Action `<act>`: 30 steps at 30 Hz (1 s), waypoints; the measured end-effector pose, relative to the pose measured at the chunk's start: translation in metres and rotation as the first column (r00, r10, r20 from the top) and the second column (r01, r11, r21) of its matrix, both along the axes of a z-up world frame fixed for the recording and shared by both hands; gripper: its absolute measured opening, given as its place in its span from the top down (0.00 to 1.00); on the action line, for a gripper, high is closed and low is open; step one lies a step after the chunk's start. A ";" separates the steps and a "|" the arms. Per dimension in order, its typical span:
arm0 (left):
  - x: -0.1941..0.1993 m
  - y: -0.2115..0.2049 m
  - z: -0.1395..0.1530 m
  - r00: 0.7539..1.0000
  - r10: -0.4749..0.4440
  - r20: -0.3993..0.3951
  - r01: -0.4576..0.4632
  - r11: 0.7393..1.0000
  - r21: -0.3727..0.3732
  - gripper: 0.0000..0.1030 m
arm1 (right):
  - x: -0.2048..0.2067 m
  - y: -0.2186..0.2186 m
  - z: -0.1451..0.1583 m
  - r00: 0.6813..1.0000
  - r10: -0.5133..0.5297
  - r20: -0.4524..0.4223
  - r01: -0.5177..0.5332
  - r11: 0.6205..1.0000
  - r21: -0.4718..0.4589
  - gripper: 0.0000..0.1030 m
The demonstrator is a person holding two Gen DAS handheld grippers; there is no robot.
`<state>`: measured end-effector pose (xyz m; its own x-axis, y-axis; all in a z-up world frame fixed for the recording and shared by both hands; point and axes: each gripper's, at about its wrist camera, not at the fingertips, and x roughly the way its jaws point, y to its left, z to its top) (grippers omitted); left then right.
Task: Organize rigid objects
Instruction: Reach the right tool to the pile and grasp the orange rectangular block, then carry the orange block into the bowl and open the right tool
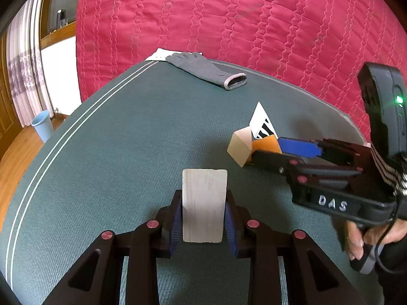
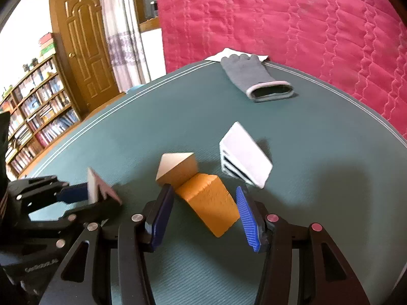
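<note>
The left hand-held gripper point(image 1: 203, 218) is clenched on the pale wooden block point(image 1: 204, 204) above the counter point(image 1: 127, 132), while the right hand-held gripper point(image 2: 203, 213) stands spread around the orange wedge point(image 2: 211, 208), whose slanted faces, I judge, could squirt from closing pads and knock the tan block point(image 2: 175, 169) just ahead.

I see a red quilted bedspread point(image 1: 241, 17) behind the green tabletop point(image 1: 114, 137). A brown panelled door point(image 2: 86, 43), pale curtains point(image 2: 119, 33) and a full bookshelf point(image 2: 38, 106) stand left; a blue bin point(image 1: 42, 125) sits on the wooden floor point(image 1: 17, 152).
</note>
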<state>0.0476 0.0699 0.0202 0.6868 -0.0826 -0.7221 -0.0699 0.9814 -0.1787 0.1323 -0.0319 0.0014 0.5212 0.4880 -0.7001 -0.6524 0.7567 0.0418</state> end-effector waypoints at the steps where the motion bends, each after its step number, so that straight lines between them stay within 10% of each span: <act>1: 0.000 0.000 0.000 1.000 0.000 0.000 0.000 1.000 0.000 0.69 | -0.003 0.001 0.000 1.000 0.013 -0.009 -0.013 1.000 0.003 0.49; 30: 0.000 0.001 0.001 1.000 0.001 0.001 -0.001 1.000 0.005 0.69 | -0.031 -0.038 -0.004 0.985 -0.163 -0.049 0.166 0.984 0.069 0.69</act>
<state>0.0478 0.0706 0.0208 0.6880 -0.0781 -0.7215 -0.0709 0.9822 -0.1739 0.1012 -0.0695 -0.0027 0.5683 0.4485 -0.6898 -0.5160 0.8473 0.1257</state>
